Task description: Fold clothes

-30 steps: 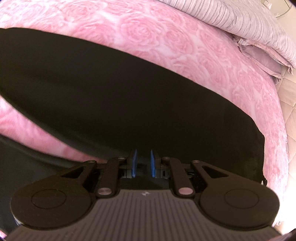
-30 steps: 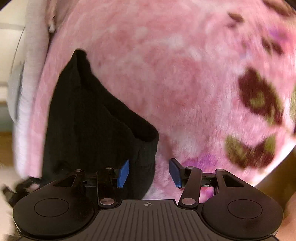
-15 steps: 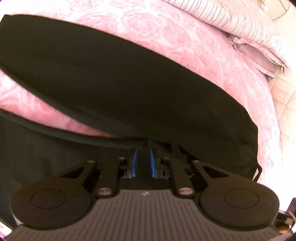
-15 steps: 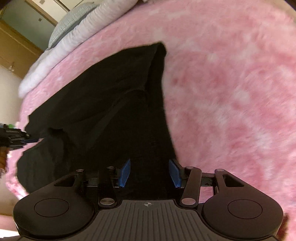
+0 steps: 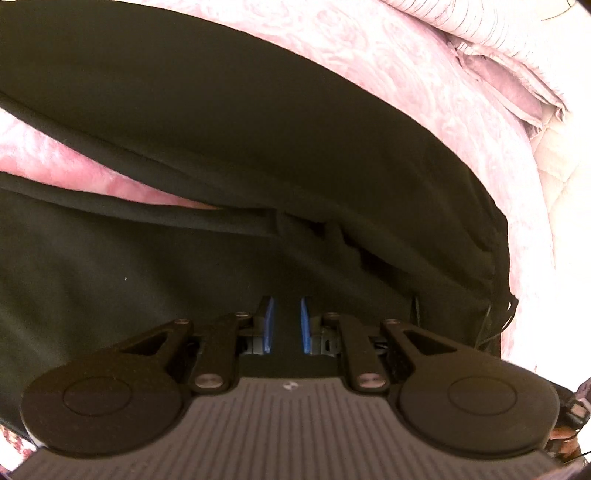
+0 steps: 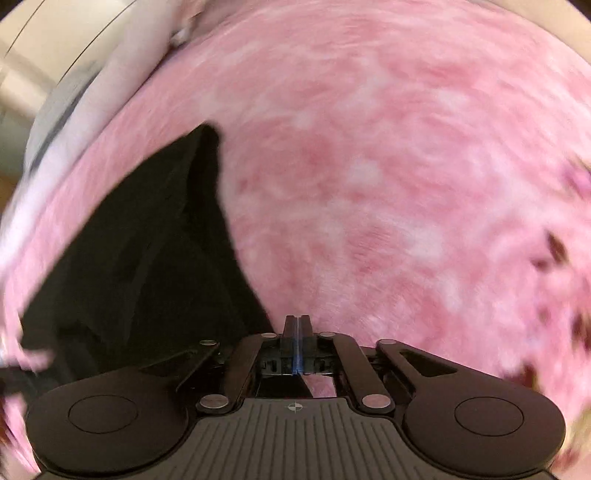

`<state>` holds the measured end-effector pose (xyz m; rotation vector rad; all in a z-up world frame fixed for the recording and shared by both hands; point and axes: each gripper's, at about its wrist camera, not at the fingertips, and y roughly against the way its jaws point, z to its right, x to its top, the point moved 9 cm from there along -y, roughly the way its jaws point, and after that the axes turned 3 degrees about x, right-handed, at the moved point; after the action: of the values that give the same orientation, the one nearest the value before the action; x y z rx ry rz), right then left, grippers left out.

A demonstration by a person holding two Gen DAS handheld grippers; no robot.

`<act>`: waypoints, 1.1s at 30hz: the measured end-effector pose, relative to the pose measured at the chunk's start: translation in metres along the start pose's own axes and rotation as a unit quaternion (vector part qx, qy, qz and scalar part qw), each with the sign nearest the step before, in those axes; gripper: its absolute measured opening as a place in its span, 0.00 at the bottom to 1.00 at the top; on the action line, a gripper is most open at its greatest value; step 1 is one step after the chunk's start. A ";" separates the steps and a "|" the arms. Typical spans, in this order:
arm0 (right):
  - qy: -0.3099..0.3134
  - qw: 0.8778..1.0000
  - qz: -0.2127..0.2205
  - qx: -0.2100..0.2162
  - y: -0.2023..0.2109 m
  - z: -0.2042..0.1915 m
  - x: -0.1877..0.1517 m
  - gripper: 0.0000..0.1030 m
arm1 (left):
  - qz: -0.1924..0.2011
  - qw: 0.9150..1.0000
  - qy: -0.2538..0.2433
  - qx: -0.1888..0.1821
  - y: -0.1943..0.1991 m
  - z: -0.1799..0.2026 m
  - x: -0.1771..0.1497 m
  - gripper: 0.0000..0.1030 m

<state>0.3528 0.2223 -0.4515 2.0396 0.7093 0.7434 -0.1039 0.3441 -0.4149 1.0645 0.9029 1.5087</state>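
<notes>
Black trousers (image 5: 258,129) lie across a pink rose-patterned bedspread (image 5: 406,66), one layer doubled over another. My left gripper (image 5: 284,306) hovers low over the near layer, its blue pads a narrow gap apart with dark cloth between them. In the blurred right wrist view the same black garment (image 6: 147,240) tapers down to my right gripper (image 6: 297,319). That gripper's jaws are closing. Its pads look pressed together where the cloth's right edge runs in under them.
Striped grey bedding and a mauve pillow (image 5: 498,29) lie at the bed's far right. A thin black cord (image 5: 495,317) hangs off the garment's right end. White bedding (image 6: 92,110) borders the pink bedspread (image 6: 369,166) at the upper left. Dark flower prints (image 6: 554,243) show at the right.
In the left view the near black layer has spread to fill the lower picture and the pink gap has shrunk. The right jaws went from wide apart to together at the cloth's edge.
</notes>
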 end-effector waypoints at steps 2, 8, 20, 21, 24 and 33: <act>-0.065 0.998 0.007 0.009 0.012 0.010 -0.006 0.49 | 0.000 1.000 0.006 0.000 0.003 -0.004 -0.004 0.10; -0.161 0.986 -0.007 0.054 0.019 0.007 -0.048 0.57 | -0.004 1.000 0.020 0.006 0.008 -0.021 -0.017 0.10; -0.154 0.987 0.023 -0.038 0.005 -0.011 -0.063 0.30 | 0.062 0.991 0.092 0.072 0.072 -0.144 -0.024 0.16; -0.158 0.986 0.027 -0.042 0.006 -0.015 -0.063 0.34 | 0.071 0.988 0.111 0.084 0.083 -0.166 -0.026 0.20; -0.194 0.979 0.047 -0.027 0.008 -0.026 -0.070 0.58 | 0.101 0.973 0.169 0.121 0.115 -0.233 -0.034 0.28; -0.243 0.963 0.106 -0.054 0.007 -0.036 -0.092 0.62 | 0.207 0.882 0.398 0.144 0.169 -0.410 -0.037 0.33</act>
<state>0.2673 0.1726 -0.4509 2.1010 0.1675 0.3580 -0.5420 0.2710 -0.3970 0.8612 1.5729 2.2996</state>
